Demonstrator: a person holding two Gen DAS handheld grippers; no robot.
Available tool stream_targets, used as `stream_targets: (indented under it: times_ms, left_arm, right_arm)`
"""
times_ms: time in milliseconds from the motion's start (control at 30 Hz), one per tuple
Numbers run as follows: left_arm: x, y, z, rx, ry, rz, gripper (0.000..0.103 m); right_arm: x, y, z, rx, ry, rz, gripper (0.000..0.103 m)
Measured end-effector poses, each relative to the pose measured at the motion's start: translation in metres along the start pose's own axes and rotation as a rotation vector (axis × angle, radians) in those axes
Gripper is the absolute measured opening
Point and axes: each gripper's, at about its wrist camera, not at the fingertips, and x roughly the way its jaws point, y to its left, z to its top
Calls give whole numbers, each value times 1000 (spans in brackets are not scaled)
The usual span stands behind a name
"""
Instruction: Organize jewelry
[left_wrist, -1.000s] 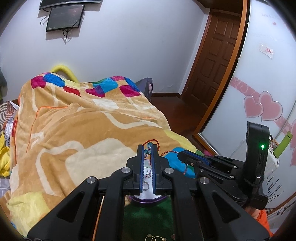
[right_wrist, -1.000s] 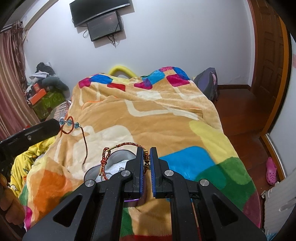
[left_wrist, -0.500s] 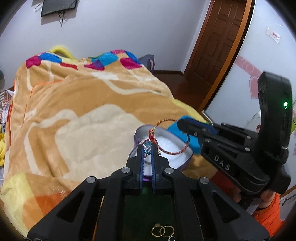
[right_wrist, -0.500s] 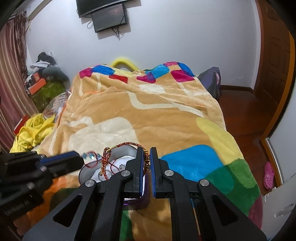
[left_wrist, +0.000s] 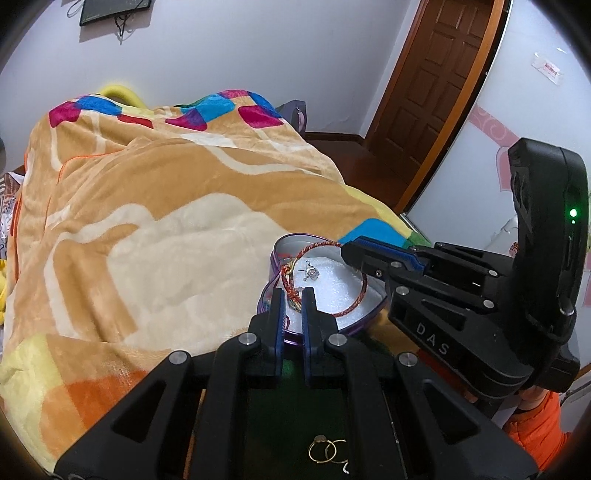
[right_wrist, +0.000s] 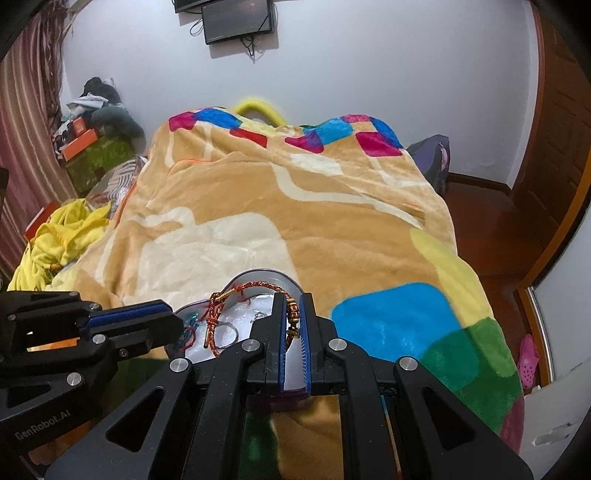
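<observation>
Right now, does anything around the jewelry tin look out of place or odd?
Yes. The red braided bracelet isn't lying in the tin; it arches above it, pinched in the right gripper. Two gold rings also lie outside the tin, on the dark green patch nearer the camera.

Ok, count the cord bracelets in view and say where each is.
2. The red-and-gold braided bracelet is pinched in the right gripper, over the tin. The red cord with teal beads sits at the tip of the left gripper, inside the tin. Others may be hidden.
</observation>
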Motion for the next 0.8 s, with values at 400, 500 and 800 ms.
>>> stream_targets:
  times_ms: [400,500,800]
  left_arm:
    - [-23,-1,-1,0,-26,37,22]
    - [-33,-2,-1,2,-40,45,25]
    - [-65,-9,-4,17,-85,67,32]
  right_arm:
    - [-22,5,-1,12,5,3,8]
    - [-34,7,-1,6,-20,-5,14]
    - [-80,15,-1,-1,-119,-34,33]
